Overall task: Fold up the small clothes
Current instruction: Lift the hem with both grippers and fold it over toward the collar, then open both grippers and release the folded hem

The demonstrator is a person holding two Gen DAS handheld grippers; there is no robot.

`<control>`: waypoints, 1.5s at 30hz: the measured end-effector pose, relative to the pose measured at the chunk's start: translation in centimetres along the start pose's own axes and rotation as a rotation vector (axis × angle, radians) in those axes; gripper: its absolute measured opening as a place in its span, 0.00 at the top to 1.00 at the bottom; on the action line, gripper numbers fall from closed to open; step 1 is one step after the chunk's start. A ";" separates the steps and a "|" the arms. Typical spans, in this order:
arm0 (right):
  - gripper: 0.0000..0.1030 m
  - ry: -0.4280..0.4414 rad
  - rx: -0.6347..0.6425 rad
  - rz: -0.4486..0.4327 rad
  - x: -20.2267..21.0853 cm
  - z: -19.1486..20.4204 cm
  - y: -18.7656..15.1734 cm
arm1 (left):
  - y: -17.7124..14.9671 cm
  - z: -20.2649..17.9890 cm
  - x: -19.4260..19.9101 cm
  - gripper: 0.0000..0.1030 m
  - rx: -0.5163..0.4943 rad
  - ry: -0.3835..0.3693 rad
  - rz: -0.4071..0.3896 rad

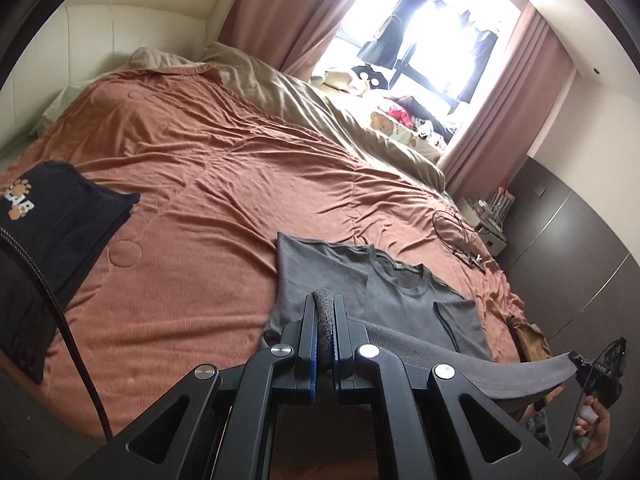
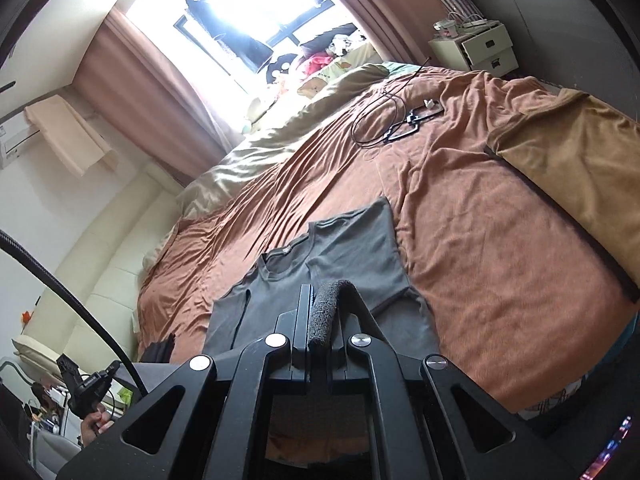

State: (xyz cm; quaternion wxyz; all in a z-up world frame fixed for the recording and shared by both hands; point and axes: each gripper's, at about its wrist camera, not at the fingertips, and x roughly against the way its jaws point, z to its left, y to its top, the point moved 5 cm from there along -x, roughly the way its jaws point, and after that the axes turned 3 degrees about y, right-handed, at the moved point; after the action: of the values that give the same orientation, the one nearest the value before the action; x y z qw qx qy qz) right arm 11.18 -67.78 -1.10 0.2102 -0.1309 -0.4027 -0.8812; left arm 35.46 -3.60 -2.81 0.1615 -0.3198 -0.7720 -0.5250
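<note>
A grey T-shirt (image 1: 380, 284) lies on the rust-brown bed cover, sleeves folded inward, collar away from me; it also shows in the right wrist view (image 2: 320, 264). My left gripper (image 1: 325, 300) is shut on the shirt's bottom hem, which is lifted off the bed and stretches right to the other gripper (image 1: 596, 368). My right gripper (image 2: 325, 292) is shut on the other end of the same hem. The left gripper is also seen small at the lower left of the right wrist view (image 2: 86, 384).
A folded black garment with a bear print (image 1: 52, 232) lies at the left of the bed. A tan garment (image 2: 572, 168) lies at the right. A black cable with a device (image 2: 404, 120) rests near the beige duvet (image 1: 320, 112). A white nightstand (image 2: 476, 46) stands beside the bed.
</note>
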 end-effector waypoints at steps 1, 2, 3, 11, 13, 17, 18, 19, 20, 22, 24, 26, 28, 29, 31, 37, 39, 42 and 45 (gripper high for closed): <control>0.99 -0.009 0.010 0.004 -0.7 0.2 0.6 | 0.7 0.0 -0.7 0.95 -0.003 0.009 0.002; 0.99 -0.019 0.019 0.007 -1.5 0.4 1.2 | 1.2 -0.1 -1.5 0.95 -0.007 0.017 0.006; 0.99 -0.029 0.029 0.012 -2.3 0.6 1.8 | 1.7 -0.2 -2.2 0.95 -0.013 0.024 0.011; 0.99 -0.082 0.023 0.076 -8.8 0.7 5.8 | 5.0 0.1 -8.5 0.95 -0.018 0.083 0.064; 0.99 -0.099 0.019 0.093 -10.7 0.7 6.7 | 5.6 0.4 -10.3 0.95 -0.020 0.097 0.080; 0.99 -0.138 0.014 0.129 -14.3 0.0 7.6 | 6.2 0.9 -14.4 0.95 -0.029 0.124 0.130; 0.99 -0.147 0.007 0.136 -15.2 -0.4 7.8 | 6.2 1.1 -15.6 0.95 -0.032 0.134 0.143; 0.99 -0.157 0.002 0.142 -16.1 -0.8 8.2 | 6.2 1.3 -16.6 0.95 -0.037 0.144 0.157; 0.99 -0.167 0.000 0.149 -17.0 -1.0 8.4 | 6.2 1.6 -17.7 0.95 -0.040 0.152 0.170; 0.99 -0.191 0.000 0.164 -19.0 -1.4 8.8 | 6.2 2.1 -19.8 0.95 -0.041 0.162 0.193; 0.99 -0.213 0.008 0.182 -20.7 -1.7 9.0 | 6.0 2.6 -21.8 0.95 -0.048 0.174 0.215; 0.99 -0.233 0.015 0.201 -22.5 -2.1 9.2 | 5.7 2.9 -23.9 0.95 -0.054 0.186 0.238; 0.99 -0.250 0.024 0.220 -24.0 -2.5 9.2 | 5.4 3.5 -25.7 0.95 -0.053 0.200 0.265; 0.99 -0.261 0.026 0.230 -24.8 -2.8 9.3 | 5.2 3.9 -26.7 0.95 -0.050 0.207 0.279; 0.99 -0.278 0.021 0.245 -26.3 -3.4 9.2 | 4.8 4.4 -28.2 0.95 -0.053 0.225 0.297; 0.94 -0.246 0.028 0.275 -28.8 -4.3 8.3 | 3.1 5.3 -31.0 0.84 -0.029 0.257 0.406; 0.78 -0.231 0.060 0.284 -28.5 -4.0 8.1 | 3.4 4.9 -30.3 0.66 -0.069 0.269 0.389; 0.22 -0.269 0.140 0.258 -27.1 -4.2 8.2 | 4.0 3.9 -28.9 0.31 -0.137 0.261 0.354; 0.22 -0.274 0.184 0.307 -26.1 -4.4 7.7 | 3.5 2.4 -28.7 0.26 -0.236 0.226 0.391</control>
State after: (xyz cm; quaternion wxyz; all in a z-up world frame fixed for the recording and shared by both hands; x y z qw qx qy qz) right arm 37.47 -68.77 -9.27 0.2961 -0.2893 -0.4816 -0.7724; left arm 59.32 -9.88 -18.06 0.3066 -0.4190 -0.6060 -0.6026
